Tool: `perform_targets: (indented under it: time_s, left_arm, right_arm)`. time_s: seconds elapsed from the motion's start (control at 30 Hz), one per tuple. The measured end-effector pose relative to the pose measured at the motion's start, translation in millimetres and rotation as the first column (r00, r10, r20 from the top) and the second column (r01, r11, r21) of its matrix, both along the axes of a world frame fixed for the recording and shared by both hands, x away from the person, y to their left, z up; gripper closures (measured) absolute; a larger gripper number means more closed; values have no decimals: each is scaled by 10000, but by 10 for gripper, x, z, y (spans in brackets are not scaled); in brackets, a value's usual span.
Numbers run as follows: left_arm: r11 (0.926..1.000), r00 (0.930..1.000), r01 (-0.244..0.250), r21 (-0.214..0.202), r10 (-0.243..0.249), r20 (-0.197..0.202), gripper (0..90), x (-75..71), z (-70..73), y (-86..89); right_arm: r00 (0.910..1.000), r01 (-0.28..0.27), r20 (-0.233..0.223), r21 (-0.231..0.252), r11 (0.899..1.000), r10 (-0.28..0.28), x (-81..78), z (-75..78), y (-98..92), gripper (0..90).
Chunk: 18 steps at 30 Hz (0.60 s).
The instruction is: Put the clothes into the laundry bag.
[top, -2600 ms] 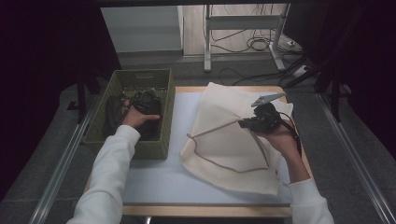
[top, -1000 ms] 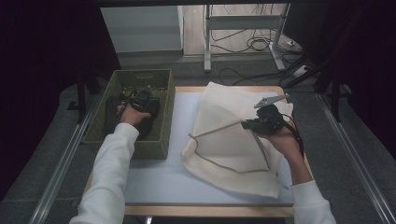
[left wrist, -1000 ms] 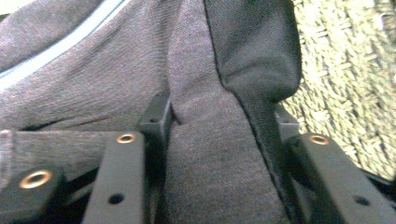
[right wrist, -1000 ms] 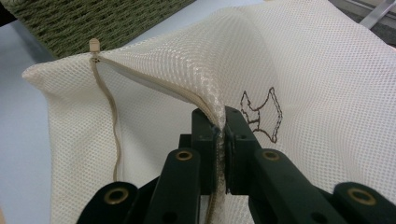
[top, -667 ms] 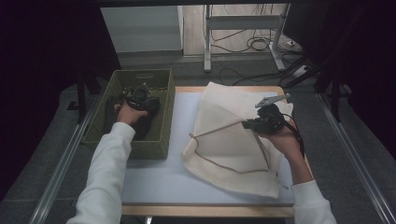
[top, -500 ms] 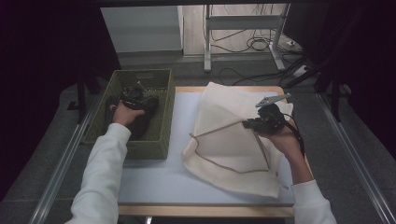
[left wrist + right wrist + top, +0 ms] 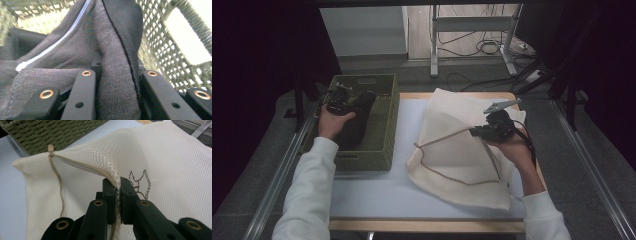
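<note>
A cream mesh laundry bag [image 7: 462, 150] lies on the table's right half, its zipped edge [image 7: 82, 165] lifted off the surface. My right gripper [image 7: 479, 132] is shut on that edge [image 7: 117, 185]; the jaws pinch the mesh and hold the mouth open as a tent. In the green woven basket [image 7: 384, 120] at the left, my left gripper [image 7: 343, 102] is shut on a fold of a dark grey garment [image 7: 117, 62] with a white zipper [image 7: 53, 45]. The cloth fills the space between the jaws. The garment [image 7: 357, 120] rises above the basket's rim.
The table's pale blue top [image 7: 382, 192] has free room in front of the basket and between basket and bag. Metal rails [image 7: 282, 165] run along both table sides. Cables and a stand [image 7: 472, 30] lie on the floor behind.
My left gripper has moved toward the basket's far end and lifted, drawing the dark garment up with it. The right gripper has stayed put, holding the bag's edge up.
</note>
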State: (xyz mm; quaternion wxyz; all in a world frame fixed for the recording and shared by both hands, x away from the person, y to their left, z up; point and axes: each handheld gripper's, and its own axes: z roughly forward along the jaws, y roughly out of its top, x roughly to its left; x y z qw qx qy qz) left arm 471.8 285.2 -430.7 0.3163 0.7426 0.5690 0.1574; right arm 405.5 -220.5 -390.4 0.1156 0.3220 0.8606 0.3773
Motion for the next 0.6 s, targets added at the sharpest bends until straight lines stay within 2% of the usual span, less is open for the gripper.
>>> perform_targets:
  time_s: [0.3, 0.6]
  left_arm:
    - [9975, 9948, -82, -708, 154, 1011, 748, -149, 155, 121]
    - [9935, 9885, -167, -1124, 333, 1477, 757, -234, 204, 196]
  right_arm:
    - [10000, 16, -9, 22, 10000, -16, 11, -4, 3, 849]
    - [10000, 40, -15, 6, 10000, -40, 10, -5, -1, 849]
